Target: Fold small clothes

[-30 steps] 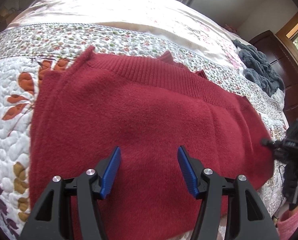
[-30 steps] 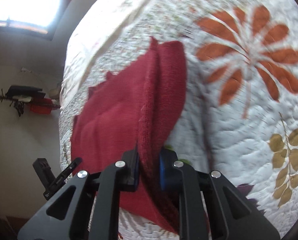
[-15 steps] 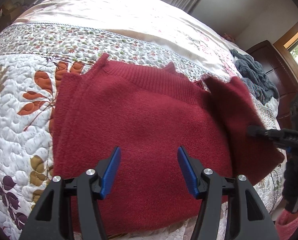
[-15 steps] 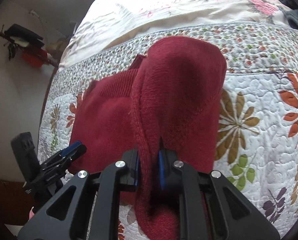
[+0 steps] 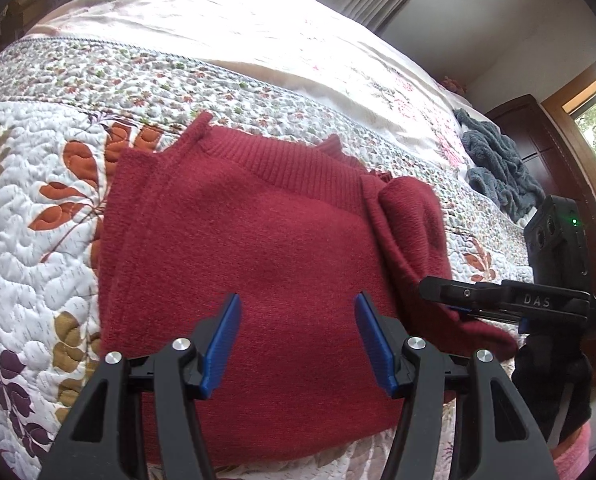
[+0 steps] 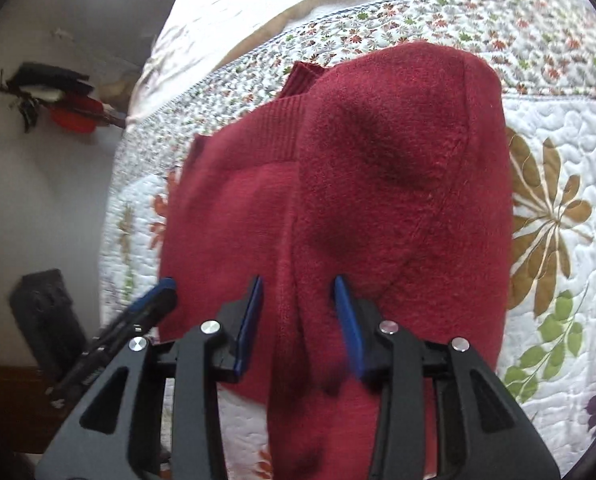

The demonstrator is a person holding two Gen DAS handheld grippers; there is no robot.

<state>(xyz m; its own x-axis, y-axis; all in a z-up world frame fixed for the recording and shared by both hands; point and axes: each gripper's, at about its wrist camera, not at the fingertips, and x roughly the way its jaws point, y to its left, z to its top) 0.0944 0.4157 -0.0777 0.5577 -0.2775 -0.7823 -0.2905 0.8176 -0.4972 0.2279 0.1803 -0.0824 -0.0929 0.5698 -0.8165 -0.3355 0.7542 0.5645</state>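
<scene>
The sweater's flap is being straddled by the spread right tool; left tool, spread at 6 o'clock, should be pressed flat.

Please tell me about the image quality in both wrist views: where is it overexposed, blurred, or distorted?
Left wrist view: the pale bedspread at the top is washed out by bright light; the red sweater is sharp; fisheye bends the bed edges. Right wrist view: one of the right gripper's fingers looks smeared by motion blur; the left gripper is blurred too.
</scene>
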